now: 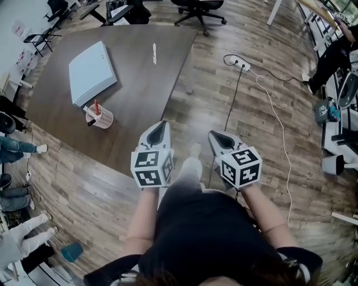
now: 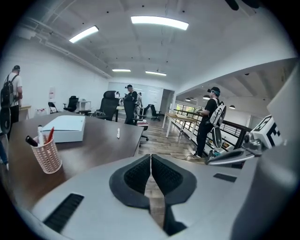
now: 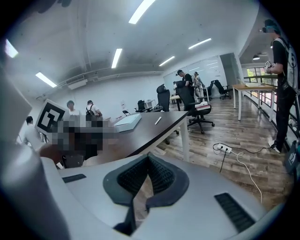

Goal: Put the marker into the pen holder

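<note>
A white marker point(image 1: 154, 53) lies on the far part of the dark brown table point(image 1: 140, 95); the left gripper view shows the marker point(image 2: 118, 133) as a small white stick. A pink mesh pen holder point(image 1: 100, 117) with red and black pens stands near the table's left side, and the pen holder point(image 2: 46, 153) appears at the left in the left gripper view. My left gripper point(image 1: 160, 128) is shut and empty at the table's near edge. My right gripper point(image 1: 219, 137) is shut and empty over the floor beside the table.
A white flat box point(image 1: 91, 71) lies on the table behind the pen holder. A power strip with a white cable point(image 1: 241, 65) runs over the wood floor on the right. Office chairs point(image 1: 197, 10) stand beyond the table. People stand around the room's edges.
</note>
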Available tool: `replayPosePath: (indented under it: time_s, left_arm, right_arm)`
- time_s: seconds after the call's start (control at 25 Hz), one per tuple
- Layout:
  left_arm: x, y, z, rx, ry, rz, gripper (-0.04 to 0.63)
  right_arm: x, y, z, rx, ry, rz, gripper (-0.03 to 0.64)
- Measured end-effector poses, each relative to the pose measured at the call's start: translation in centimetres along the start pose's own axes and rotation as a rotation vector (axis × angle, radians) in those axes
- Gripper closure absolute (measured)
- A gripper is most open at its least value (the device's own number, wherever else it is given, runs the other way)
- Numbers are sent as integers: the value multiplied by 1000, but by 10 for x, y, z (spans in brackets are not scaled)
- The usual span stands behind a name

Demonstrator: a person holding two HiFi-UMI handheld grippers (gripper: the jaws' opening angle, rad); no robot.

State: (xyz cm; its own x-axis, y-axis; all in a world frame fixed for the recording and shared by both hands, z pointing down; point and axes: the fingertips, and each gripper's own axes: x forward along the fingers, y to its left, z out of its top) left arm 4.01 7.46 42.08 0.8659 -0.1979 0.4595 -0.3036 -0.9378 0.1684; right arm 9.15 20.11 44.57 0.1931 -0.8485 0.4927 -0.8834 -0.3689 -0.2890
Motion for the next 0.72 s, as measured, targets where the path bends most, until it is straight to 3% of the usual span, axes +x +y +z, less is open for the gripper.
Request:
replayPosePath:
  time_s: [0.28, 0.56, 0.6, 0.68, 0.72]
  left_arm:
    - [77, 18, 35, -11, 41, -37, 565]
    - [143, 67, 71, -19, 37, 15, 563]
    - [151, 74, 74, -19, 36, 25, 554]
    - [169, 87, 79, -26, 40, 39, 465]
    - [177, 93, 81, -32, 44, 44, 465]
  right_arm:
    - [47, -35, 45, -3, 22, 1, 598]
    - [102, -57, 77, -11, 77, 15, 598]
    - [109, -60, 80, -10, 84, 18, 598]
    - [123, -66, 84, -11, 99, 25, 598]
    - [130, -69, 87, -13, 107, 28, 598]
